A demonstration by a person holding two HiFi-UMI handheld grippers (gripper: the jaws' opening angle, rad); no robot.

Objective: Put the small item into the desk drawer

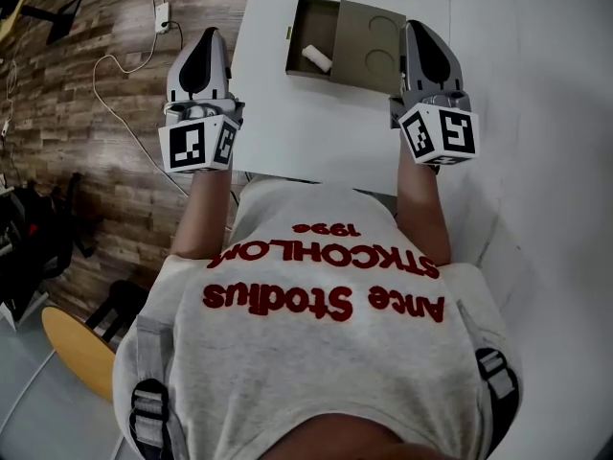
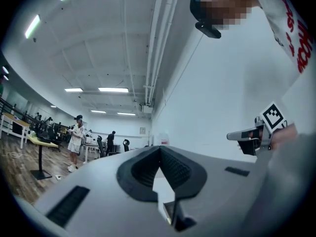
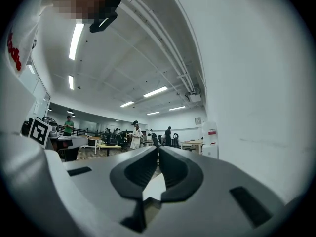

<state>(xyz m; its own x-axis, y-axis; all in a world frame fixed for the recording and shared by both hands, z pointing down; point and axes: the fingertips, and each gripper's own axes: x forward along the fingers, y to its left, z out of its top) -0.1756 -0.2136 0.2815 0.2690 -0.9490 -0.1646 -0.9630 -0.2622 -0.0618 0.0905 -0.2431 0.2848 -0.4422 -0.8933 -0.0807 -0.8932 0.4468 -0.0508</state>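
Note:
An olive drawer (image 1: 369, 29) lies open on the white desk (image 1: 287, 123) in the head view. A small white cylinder-shaped item (image 1: 317, 57) rests in its left compartment, untouched. My right gripper (image 1: 414, 27) is at the drawer's right end, jaws shut and empty. My left gripper (image 1: 209, 33) hangs off the desk's left edge, also shut and empty. In the left gripper view the left gripper (image 2: 159, 150) points up into the room with its pads meeting. The right gripper (image 3: 158, 150) looks the same in the right gripper view. Neither gripper view shows the drawer.
White cables and a power strip (image 1: 161, 15) lie on the wooden floor left of the desk. A round wooden stool (image 1: 81, 348) and a dark bag (image 1: 29, 238) stand at the lower left. A white wall (image 1: 565, 161) runs along the right. People stand far off in the room.

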